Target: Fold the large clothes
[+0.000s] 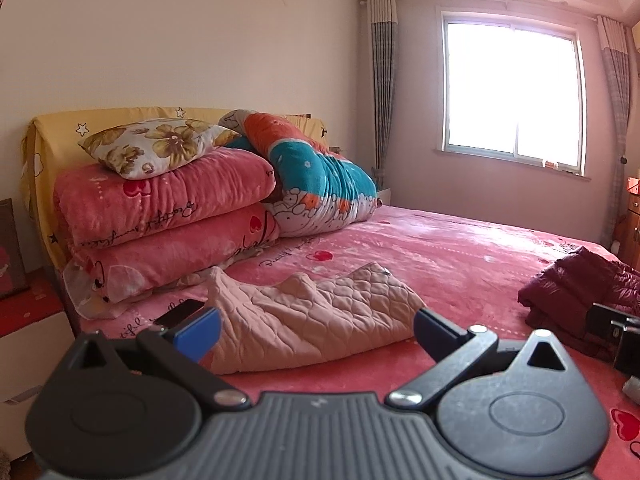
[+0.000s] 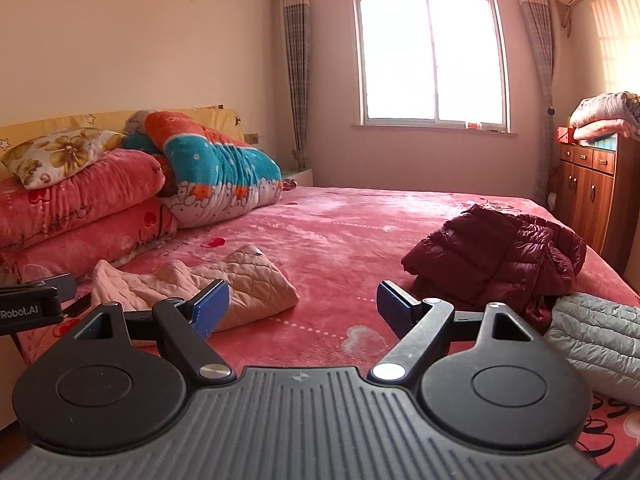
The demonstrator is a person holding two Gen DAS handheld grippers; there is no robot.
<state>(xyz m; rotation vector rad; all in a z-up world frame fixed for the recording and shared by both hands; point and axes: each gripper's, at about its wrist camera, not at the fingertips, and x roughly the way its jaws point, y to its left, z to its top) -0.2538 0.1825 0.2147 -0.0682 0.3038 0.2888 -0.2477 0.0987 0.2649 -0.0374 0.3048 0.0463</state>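
A folded pale pink quilted garment (image 1: 312, 316) lies on the pink bed (image 1: 460, 252), just beyond my left gripper (image 1: 316, 330), which is open and empty. It also shows in the right wrist view (image 2: 224, 284). A crumpled dark red puffer jacket (image 2: 500, 256) lies on the bed's right side, also in the left wrist view (image 1: 576, 288). A light grey quilted garment (image 2: 600, 340) lies at the near right. My right gripper (image 2: 304, 308) is open and empty above the bed, between the pink garment and the jacket.
Stacked pink quilts (image 1: 160, 216), a floral pillow (image 1: 156, 146) and a teal-orange blanket (image 1: 316, 176) fill the bed's head. A dark phone (image 1: 180, 312) lies by the pink garment. A wooden cabinet (image 2: 592, 192) stands at right, a white nightstand (image 1: 24, 344) at left.
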